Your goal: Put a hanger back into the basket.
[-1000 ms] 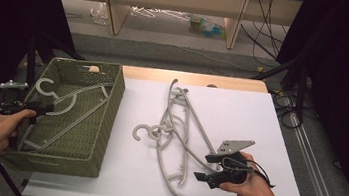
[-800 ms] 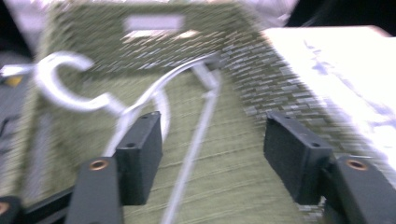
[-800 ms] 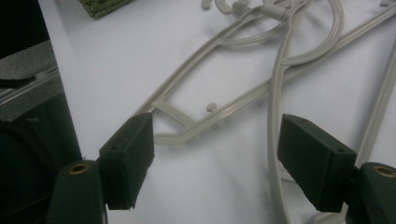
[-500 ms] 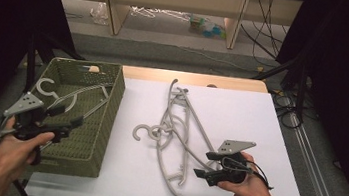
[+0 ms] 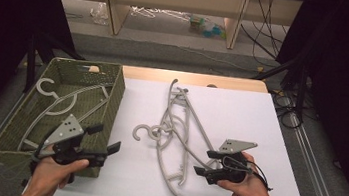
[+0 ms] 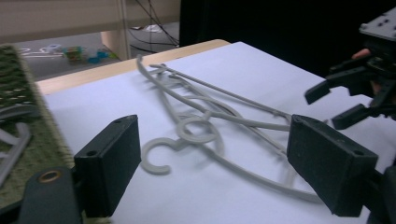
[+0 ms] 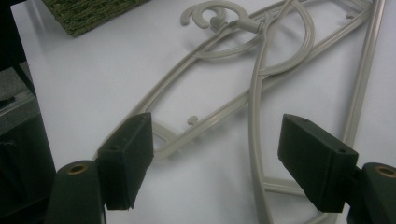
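A pile of grey plastic hangers lies tangled in the middle of the white table. One more grey hanger lies in the green woven basket at the left. My left gripper hovers over the basket's near right corner and points at the pile. Its jaws have just been opening and nothing is between them. My right gripper stands open at the pile's near right end. Hanger bars lie on the table beyond its jaws, untouched.
The basket's wall is close on my left gripper's left. In the left gripper view the right gripper is at the far right. Cables hang by the table's right edge. A shelf unit with clutter stands behind.
My left gripper has swung from the basket's left side across to its near right corner, and its jaws have spread wider. The right gripper and the hangers have kept still.
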### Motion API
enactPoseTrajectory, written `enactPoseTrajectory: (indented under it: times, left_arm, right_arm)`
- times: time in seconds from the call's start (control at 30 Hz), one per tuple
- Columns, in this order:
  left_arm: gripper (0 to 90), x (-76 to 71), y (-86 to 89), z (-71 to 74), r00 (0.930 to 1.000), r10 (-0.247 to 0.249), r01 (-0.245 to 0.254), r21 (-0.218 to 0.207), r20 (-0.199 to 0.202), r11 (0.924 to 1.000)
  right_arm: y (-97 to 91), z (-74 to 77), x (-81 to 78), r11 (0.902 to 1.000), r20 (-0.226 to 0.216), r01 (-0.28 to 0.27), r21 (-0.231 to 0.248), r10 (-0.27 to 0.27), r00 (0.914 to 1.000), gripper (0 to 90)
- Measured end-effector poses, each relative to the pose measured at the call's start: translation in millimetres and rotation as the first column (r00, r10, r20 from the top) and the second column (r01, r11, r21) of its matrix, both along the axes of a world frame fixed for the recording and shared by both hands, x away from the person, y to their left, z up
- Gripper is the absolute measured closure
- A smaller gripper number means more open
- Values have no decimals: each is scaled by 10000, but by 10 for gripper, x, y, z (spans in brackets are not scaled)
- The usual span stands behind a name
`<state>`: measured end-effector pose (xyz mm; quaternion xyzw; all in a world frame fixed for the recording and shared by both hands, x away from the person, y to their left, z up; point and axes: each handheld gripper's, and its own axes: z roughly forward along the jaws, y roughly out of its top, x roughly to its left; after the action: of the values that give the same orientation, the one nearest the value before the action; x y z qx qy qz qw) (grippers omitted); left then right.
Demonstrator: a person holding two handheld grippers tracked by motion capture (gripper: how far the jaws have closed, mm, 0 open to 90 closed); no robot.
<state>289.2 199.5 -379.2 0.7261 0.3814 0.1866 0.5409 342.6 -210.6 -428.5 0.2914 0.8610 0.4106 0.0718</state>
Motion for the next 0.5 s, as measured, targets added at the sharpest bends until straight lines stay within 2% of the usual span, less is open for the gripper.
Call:
enactPoseTrajectory:
  times: [0.03,0.1,0.17,0.2,0.23,0.27,0.33,0.37,0.43,0.5]
  left_arm:
    - [174,-9,-29,-31,9997,-210,210,42,106,9998]
    - [174,-34,-85,-86,9993,-361,362,-55,63,9993]
    - [174,-70,-150,-156,9995,-323,324,-141,38,9994]
    - [173,-78,-176,-197,9986,-482,479,135,200,9988]
    - [172,-82,-204,-240,9982,-566,564,121,209,9983]
    - [172,-106,-233,-273,9991,-425,424,127,40,9990]
    - [171,-118,-257,-325,9974,-671,660,426,245,9969]
    - [171,-123,-263,-343,9972,-706,695,436,252,9966]
    - [171,-137,-283,-371,9970,-711,706,173,303,9974]
    - [170,-159,-310,-390,9964,-764,754,296,360,9967]
  right_arm:
    - [4,-5,0,10000,70,52,1,-52,10000,274]
    - [6,-5,1,10000,82,76,-26,-75,9999,270]
    - [9,-7,0,10000,96,77,-22,-77,9999,266]
    - [11,-7,-1,10000,77,68,-34,-68,9999,262]
    - [17,-8,-6,10000,35,60,-62,-60,10000,256]
    - [22,-13,-5,10000,95,31,-64,-30,10000,253]
    - [31,-18,-3,9999,102,67,-96,-66,9999,241]
    - [36,-20,0,9999,62,110,-94,-109,9999,231]
    - [38,-29,7,9997,49,230,-48,-229,9997,215]
    - [42,-50,20,9994,-55,345,32,-345,9994,195]
